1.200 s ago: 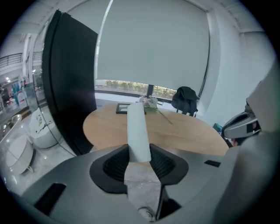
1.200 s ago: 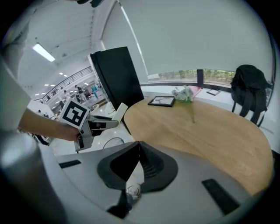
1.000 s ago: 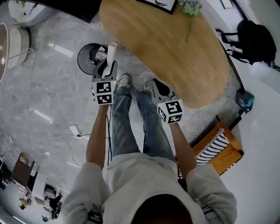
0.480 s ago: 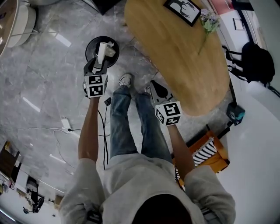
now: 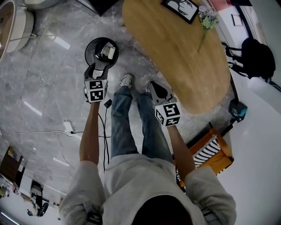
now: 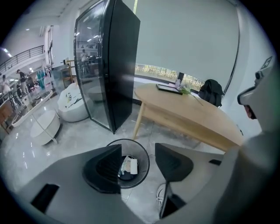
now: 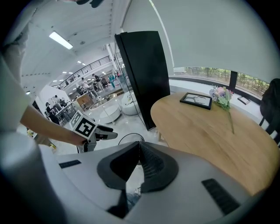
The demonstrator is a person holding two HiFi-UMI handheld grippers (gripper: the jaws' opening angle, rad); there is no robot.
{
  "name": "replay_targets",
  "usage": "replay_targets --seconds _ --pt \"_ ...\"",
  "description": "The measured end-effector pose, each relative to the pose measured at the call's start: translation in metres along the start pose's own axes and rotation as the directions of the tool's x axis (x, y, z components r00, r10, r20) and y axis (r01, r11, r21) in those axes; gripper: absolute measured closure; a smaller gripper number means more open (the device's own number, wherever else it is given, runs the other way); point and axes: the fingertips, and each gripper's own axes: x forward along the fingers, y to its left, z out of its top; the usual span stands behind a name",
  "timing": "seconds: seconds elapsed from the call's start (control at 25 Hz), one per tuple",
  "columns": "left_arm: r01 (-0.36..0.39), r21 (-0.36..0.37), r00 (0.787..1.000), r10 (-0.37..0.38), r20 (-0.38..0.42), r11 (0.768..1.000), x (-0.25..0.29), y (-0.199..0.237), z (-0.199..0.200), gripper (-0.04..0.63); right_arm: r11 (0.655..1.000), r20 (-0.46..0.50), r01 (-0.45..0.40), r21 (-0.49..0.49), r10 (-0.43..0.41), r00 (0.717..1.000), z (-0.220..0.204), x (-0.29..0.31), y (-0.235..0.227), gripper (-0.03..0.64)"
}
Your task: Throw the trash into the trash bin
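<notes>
White paper trash [image 5: 106, 52] lies inside the round black bin [image 5: 89, 45], which stands beside the oval wooden table [image 5: 184, 57] and the person's white shoe [image 5: 125, 81]. The left gripper [image 5: 99, 67], above the bin's near rim, has just been opening its jaws, with nothing between them. The right gripper [image 5: 154, 86] has its jaws together and holds nothing.

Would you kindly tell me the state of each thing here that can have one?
Left claw: open, jaws just been opening, nothing between them.
Right claw: shut, empty.
Bin: upright, open-topped, holds trash.
Trash: lying inside the bin.
Frame: lying flat on table.
Flowers: lying on table.
</notes>
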Motion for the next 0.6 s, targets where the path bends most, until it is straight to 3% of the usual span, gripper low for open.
replay_targets --seconds 0.12,0.2,0.36,0.6 --pt "-0.001 0.016 0.998 0.0 0.066 1.0 -0.019 -0.014 0.019 0.438 1.0 0.019 0.009 0.009 -0.009 1.0 0.003 -0.005 -0.001 0.588" --pt "0.021 0.011 0.993 -0.022 0.116 1.0 -0.033 -0.025 0.033 0.574 1.0 0.034 0.017 0.018 -0.018 0.999 0.006 -0.011 -0.003 0.588" --pt "0.08 -0.005 0.982 -0.078 0.17 0.997 -0.047 -0.049 0.057 0.577 0.998 0.077 0.05 0.046 -0.053 0.996 0.015 -0.028 -0.016 0.588" --pt "0.189 0.064 0.961 -0.198 0.195 0.98 -0.058 -0.12 0.104 0.577 0.985 0.133 0.145 0.088 -0.156 0.979 0.019 -0.076 -0.06 0.588"
